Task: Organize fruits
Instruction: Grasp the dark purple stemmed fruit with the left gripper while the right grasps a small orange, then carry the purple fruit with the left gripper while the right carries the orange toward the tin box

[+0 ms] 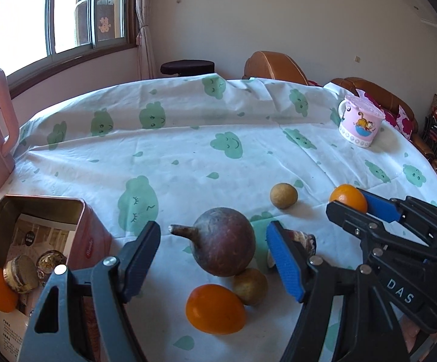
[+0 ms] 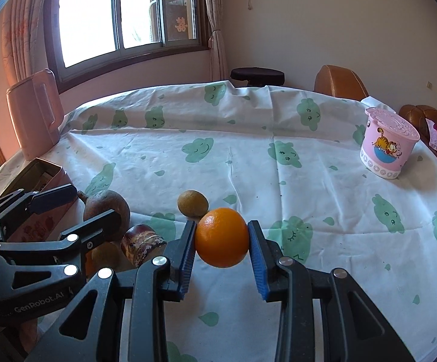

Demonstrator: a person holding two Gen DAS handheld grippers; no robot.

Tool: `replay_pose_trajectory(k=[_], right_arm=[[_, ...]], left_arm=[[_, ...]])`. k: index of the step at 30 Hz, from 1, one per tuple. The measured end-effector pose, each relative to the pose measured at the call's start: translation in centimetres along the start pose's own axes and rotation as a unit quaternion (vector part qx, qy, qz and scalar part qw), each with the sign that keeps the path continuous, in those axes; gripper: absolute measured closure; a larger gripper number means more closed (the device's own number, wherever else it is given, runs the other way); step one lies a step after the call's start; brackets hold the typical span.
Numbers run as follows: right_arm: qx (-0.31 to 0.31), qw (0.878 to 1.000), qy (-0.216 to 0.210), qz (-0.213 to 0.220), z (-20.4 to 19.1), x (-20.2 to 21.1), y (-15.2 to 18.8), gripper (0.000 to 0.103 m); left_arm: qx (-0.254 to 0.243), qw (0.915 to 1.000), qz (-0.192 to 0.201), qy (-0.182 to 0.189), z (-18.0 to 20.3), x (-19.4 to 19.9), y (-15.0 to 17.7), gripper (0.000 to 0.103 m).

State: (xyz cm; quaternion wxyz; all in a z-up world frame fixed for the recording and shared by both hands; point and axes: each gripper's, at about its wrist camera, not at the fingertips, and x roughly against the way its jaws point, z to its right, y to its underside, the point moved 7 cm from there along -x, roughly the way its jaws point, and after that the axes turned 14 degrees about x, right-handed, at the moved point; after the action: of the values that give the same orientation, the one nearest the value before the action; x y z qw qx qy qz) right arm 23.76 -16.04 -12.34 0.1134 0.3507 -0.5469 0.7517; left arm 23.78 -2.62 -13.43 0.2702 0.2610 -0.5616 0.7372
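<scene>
Left-wrist view: left gripper point(image 1: 214, 259) hangs with jaws wide, straddling the dark stemmed fruit point(image 1: 223, 241), pads clear of it. Behind that fruit to the right, right gripper point(image 1: 349, 203) clamps an orange point(image 1: 347, 196); to its left stands the open tin point(image 1: 42, 208), one orange already inside. Close squarely on the round body, not the stem.

Right-wrist view: both pads press the orange point(image 2: 221, 236), probably just off the tablecloth point(image 2: 248, 157). Keep it level while carrying it past the dark fruit point(image 2: 105, 208) to the tin.
</scene>
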Motion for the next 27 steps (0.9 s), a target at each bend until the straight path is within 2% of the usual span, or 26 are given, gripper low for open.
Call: replay_pose_trajectory(k=[3, 5, 6, 10, 27], right_arm=[[0.001, 1.0, -0.004, -0.007, -0.1, -0.4, 0.1, 0.067], [0.0, 1.0, -0.007, -0.011, -0.1, -0.6, 0.1, 0.067], [0.0, 1.0, -0.009, -0.014, -0.2, -0.7, 0.2, 0.067], [0.001, 1.0, -0.013, -0.011, -0.2, -0.7, 0.2, 0.067], [0.011, 0.999, -0.002, 0.05, -0.5, 1.8, -0.6, 0.067]], left_arm=[[0.006, 0.9998, -0.02, 0.002, -0.1, -0.9, 0.3, 0.03], [0.01, 0.9993, -0.034, 0.011, -0.2, -1.4, 0.5, 0.05], [0.011, 0.999, -0.038, 0.022, -0.1, -1.4, 0.5, 0.055], [0.011, 0.9993, -0.029, 0.023, -0.1, -0.9, 0.4, 0.054], [-0.009, 0.9982, 0.047, 0.037, 0.7, 2.0, -0.4, 0.054]])
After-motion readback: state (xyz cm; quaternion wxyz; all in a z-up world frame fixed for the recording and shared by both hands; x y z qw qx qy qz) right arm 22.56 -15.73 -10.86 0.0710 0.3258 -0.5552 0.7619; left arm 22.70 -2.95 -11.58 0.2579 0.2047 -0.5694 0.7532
